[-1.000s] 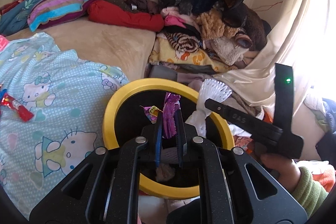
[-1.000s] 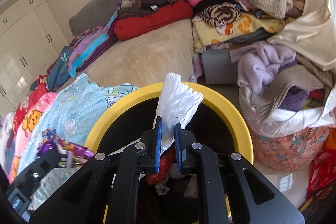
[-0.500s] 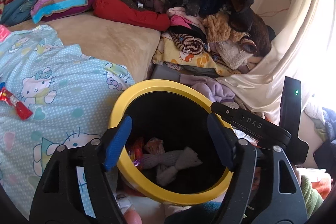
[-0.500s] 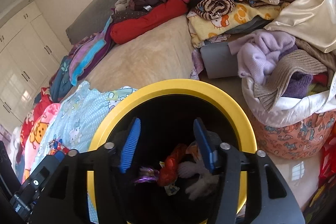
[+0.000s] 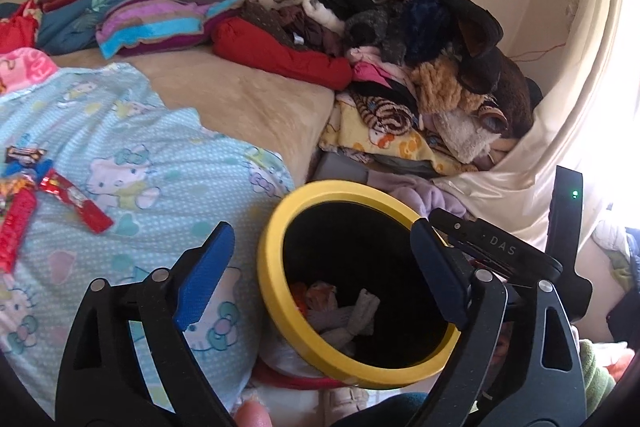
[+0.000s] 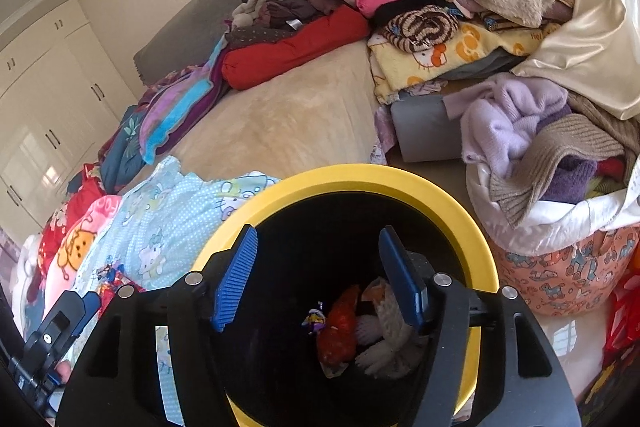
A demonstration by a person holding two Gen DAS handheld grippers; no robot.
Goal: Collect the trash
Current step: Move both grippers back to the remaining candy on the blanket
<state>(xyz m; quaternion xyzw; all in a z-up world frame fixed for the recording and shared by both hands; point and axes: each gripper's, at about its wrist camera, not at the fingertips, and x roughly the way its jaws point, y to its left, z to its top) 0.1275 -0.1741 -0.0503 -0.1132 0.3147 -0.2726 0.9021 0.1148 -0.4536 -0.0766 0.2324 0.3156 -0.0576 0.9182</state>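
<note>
My right claw [image 6: 316, 279] hangs spread over the mouth of the yellow-rimmed bin [image 6: 472, 227], and between its fingers I have a straight drop into the black interior; only crumpled wrappers [image 6: 340, 331] lie at the bottom. My left claw [image 5: 320, 275], also spread, straddles the bin's [image 5: 272, 267] near rim, which blocks a straight push forward. To its left the blue blanket [image 5: 160, 147] on the bed gives me flat, reachable ground around the red wrappers [image 5: 76, 203]. Ahead, the clothes pile [image 5: 420, 59] walls off the far side, and the stuffed laundry basket [image 6: 560, 267] crowds the bin's right.
</note>
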